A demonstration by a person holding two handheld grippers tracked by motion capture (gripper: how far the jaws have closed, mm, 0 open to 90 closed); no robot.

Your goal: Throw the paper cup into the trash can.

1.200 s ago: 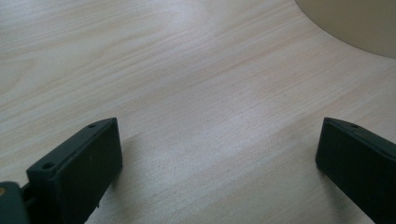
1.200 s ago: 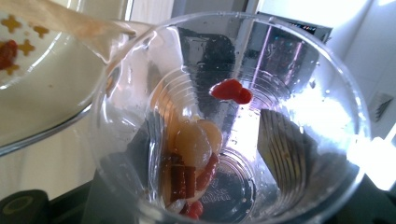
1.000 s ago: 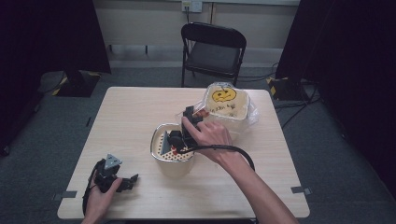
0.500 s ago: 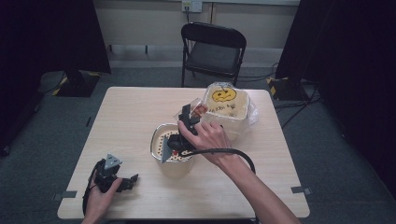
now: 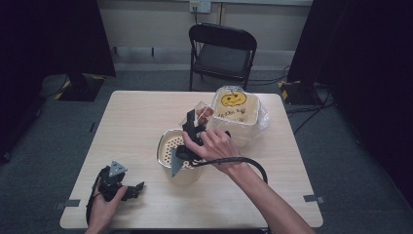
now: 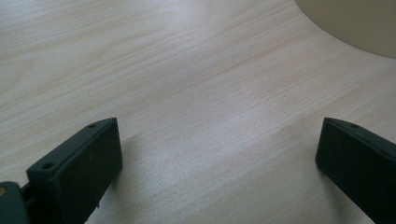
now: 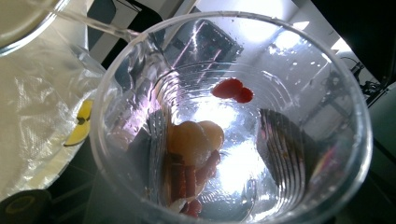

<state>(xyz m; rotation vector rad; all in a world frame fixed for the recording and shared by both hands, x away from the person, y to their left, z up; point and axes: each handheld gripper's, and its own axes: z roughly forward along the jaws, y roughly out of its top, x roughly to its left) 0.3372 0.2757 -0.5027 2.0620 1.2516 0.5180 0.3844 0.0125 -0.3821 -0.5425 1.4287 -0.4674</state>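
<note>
Midway through, your right gripper [image 5: 197,127] holds the clear plastic cup [image 7: 231,121] tipped above the cream perforated bowl [image 5: 169,148]; red and tan pieces still cling inside. Your left gripper [image 5: 127,191] rests on the wooden bench [image 5: 141,117], fingers wide.

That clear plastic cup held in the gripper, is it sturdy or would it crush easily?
The clear plastic cup looks thin-walled and ribbed, so it would probably flex or dent under a hard squeeze. Holding just a few small reddish and pale pieces, it is likely light. Tilted in the right gripper above the perforated cream bowl, its contents may slide out.
</note>
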